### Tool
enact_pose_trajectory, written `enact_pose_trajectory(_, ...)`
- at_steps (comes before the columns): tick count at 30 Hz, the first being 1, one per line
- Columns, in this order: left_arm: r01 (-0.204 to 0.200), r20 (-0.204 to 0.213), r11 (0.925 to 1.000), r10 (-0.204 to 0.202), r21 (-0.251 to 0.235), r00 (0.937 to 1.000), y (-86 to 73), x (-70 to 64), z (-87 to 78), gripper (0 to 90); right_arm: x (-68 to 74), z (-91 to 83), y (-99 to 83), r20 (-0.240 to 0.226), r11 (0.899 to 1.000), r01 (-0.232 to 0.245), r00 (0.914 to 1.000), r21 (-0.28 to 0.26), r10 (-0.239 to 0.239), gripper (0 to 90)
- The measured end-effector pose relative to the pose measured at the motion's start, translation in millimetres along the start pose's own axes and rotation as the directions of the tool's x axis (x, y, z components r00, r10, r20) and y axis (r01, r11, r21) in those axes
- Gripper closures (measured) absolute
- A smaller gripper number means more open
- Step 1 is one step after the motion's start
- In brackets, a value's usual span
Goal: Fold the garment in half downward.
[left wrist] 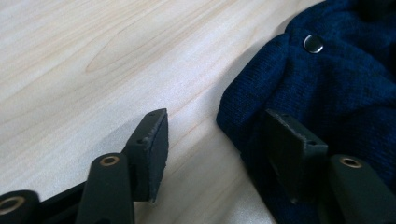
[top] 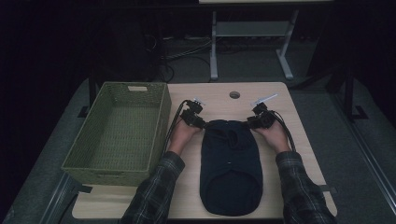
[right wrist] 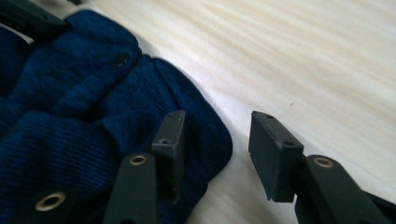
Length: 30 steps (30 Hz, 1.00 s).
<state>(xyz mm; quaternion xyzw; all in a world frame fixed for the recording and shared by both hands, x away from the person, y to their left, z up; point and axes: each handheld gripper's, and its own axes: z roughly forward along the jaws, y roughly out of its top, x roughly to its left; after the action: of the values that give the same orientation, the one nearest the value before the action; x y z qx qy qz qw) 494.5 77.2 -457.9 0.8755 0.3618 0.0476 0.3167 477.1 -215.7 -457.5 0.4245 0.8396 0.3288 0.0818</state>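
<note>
A: Where is the navy knit garment (top: 230,165) found?

B: It is laid flat on the counter (top: 299,140), beside the green wicker basket (top: 119,135). Both the left gripper (left wrist: 219,140) and right gripper (right wrist: 217,149) are held wide open, nothing gripped, jaws straddling the far corners.

A: What could fail?

B: Only one layer might be pinched, so the fold would sag. A metal snap (left wrist: 313,43) is revealed in the left gripper view, too small in the high view.

The navy garment (left wrist: 327,84) runs off at 3 o'clock in the left gripper view; its hem underside is hidden. A far-table object (top: 264,1) is cut off at 12 o'clock.
</note>
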Motion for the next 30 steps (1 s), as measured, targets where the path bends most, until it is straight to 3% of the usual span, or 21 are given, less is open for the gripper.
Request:
enact_pose_trajectory(5,-0.040,0.006,0.9992,0.040,0.007,0.9992,1.2,-2.9,0.9,48.0,-1.8,4.9,-2.2,-0.017,1.000,-0.006,0.9998,0.016,0.006,60.3)
enact_pose_trajectory(6,-0.043,0.015,0.9991,0.043,0.003,0.9990,1.2,-3.6,1.2,54.9,-2.3,5.1,-2.8,-0.033,1.000,-0.010,0.9994,0.017,0.011,64.4)
enact_pose_trajectory(7,-0.040,0.027,0.9992,0.040,0.000,0.9988,1.0,-4.1,1.4,54.9,-2.3,5.1,-2.8,-0.033,1.000,-0.010,0.9994,0.017,0.011,64.4)
enact_pose_trajectory(8,-0.043,0.040,0.9991,0.043,-0.001,0.9983,0.9,-4.1,1.6,63.3,-1.7,5.2,-2.5,-0.036,1.000,-0.008,0.9993,0.021,0.009,67.8)
enact_pose_trajectory(10,-0.051,0.066,0.9987,0.051,-0.001,0.9965,1.0,-4.7,2.0,68.1,-0.4,5.2,-2.1,-0.034,1.000,-0.012,0.9993,0.026,0.012,69.6)
enact_pose_trajectory(13,-0.070,0.065,0.9975,0.069,0.005,0.9955,2.2,-8.5,1.9,79.5,1.8,5.3,-1.3,-0.030,0.999,-0.020,0.9993,0.036,0.021,75.7)
enact_pose_trajectory(17,-0.052,0.063,0.9986,0.052,0.006,0.9967,2.2,-8.5,1.7,82.0,4.2,5.2,-1.0,-0.019,0.999,-0.021,0.9996,0.038,0.022,79.2)
enact_pose_trajectory(21,-0.029,0.036,0.9996,0.028,0.007,0.9990,3.0,-9.8,-2.1,83.3,11.5,3.2,2.6,0.024,0.998,0.023,0.9994,0.053,-0.025,80.2)
enact_pose_trajectory(30,-0.033,0.007,0.9989,0.034,-0.033,0.9994,10.0,-13.7,-19.6,83.7,13.8,-11.2,7.8,0.039,0.999,0.045,0.9982,0.011,-0.045,80.2)
